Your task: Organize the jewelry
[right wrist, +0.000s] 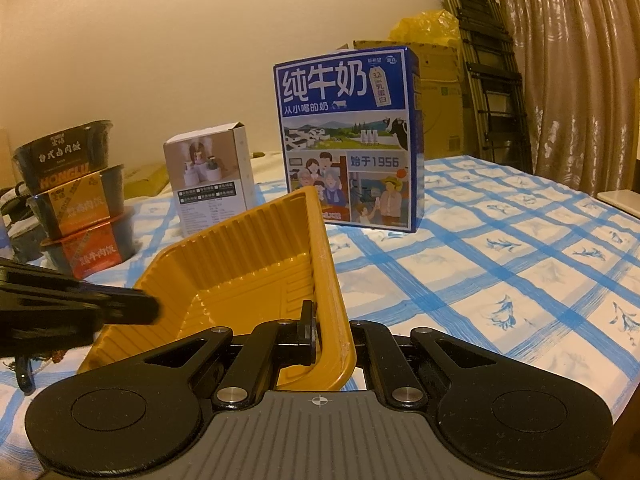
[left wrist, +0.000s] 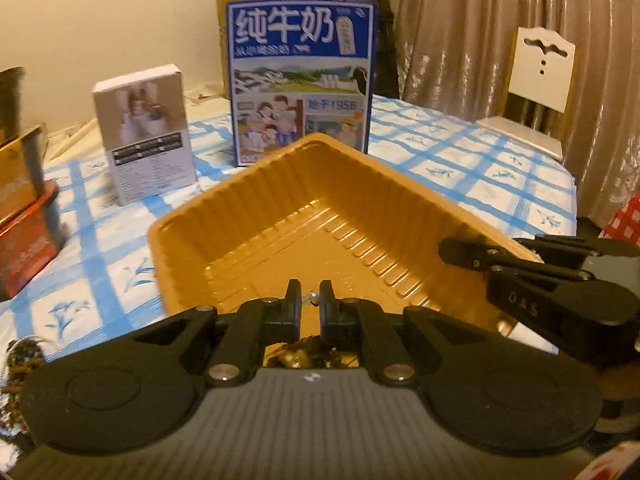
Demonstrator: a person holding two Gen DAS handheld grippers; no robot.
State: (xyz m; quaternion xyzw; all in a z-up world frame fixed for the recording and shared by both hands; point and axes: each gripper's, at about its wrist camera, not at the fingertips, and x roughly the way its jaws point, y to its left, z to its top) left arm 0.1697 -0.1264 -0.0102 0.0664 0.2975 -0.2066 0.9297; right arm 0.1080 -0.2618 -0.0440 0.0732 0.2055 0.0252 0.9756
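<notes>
A gold ribbed plastic tray sits tilted on the blue-checked tablecloth. My left gripper hovers over the tray's near side, shut on a small pearl-like jewelry piece between its pads. Below it lies a heap of gold-coloured jewelry, partly hidden by the gripper body. My right gripper reaches in from the right. In the right wrist view my right gripper is shut on the wall of the tray near a corner, which hides its right finger. The left gripper shows blurred at the left, with beads under it.
A blue milk carton box and a small white box stand behind the tray. Stacked instant-food bowls are at the far left. A white chair stands at the table's far right edge, with a curtain and a folded ladder behind.
</notes>
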